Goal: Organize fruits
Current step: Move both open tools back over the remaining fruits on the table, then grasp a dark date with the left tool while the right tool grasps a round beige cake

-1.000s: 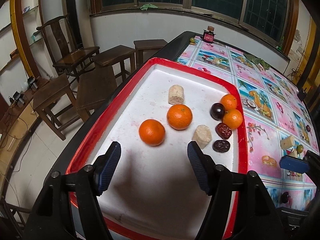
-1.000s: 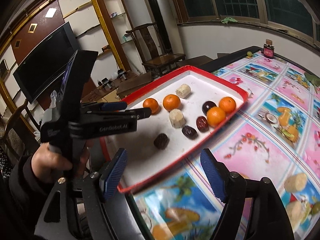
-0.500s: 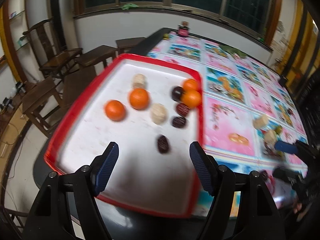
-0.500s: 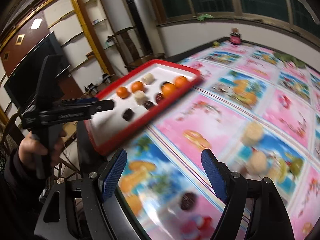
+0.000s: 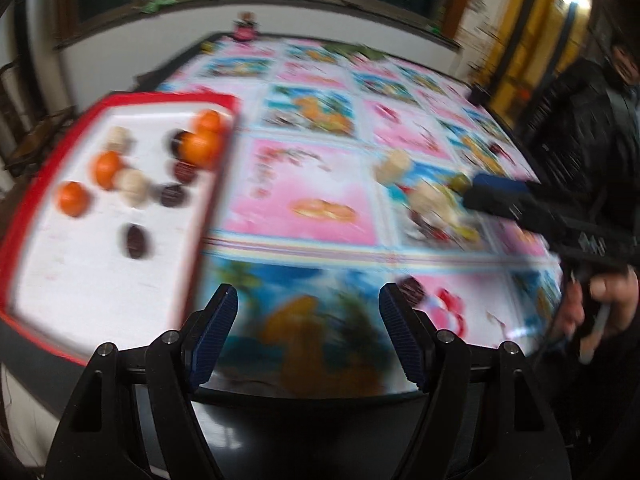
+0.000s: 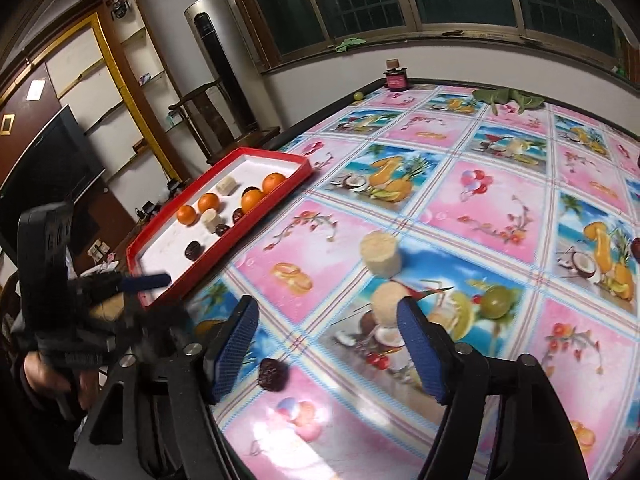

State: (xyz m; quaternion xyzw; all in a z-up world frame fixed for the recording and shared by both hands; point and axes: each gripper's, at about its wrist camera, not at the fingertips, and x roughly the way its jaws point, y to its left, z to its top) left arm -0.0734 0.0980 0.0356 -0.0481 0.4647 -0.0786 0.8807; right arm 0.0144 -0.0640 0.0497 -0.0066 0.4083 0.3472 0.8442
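Red-rimmed white tray [image 6: 256, 229] sits at the table's left edge, holding four oranges [image 6: 252, 200], two pale cylindrical pieces [image 6: 209, 217] and several dark dates [image 6: 192, 249], all lying loose. Right of the tray on the fruit-print tablecloth: two pale cylindrical pieces, one upright [image 6: 380, 253], the other [image 6: 387, 304] just nearer, with a green round fruit [image 6: 496, 301] beside it. One dark wrinkled date [image 6: 273, 374] lies well apart from the tray, near the table's front edge.

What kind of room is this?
Probably a home living or dining room: a big table under a fruit-print tablecloth, a television by wall shelves, and wooden chairs.
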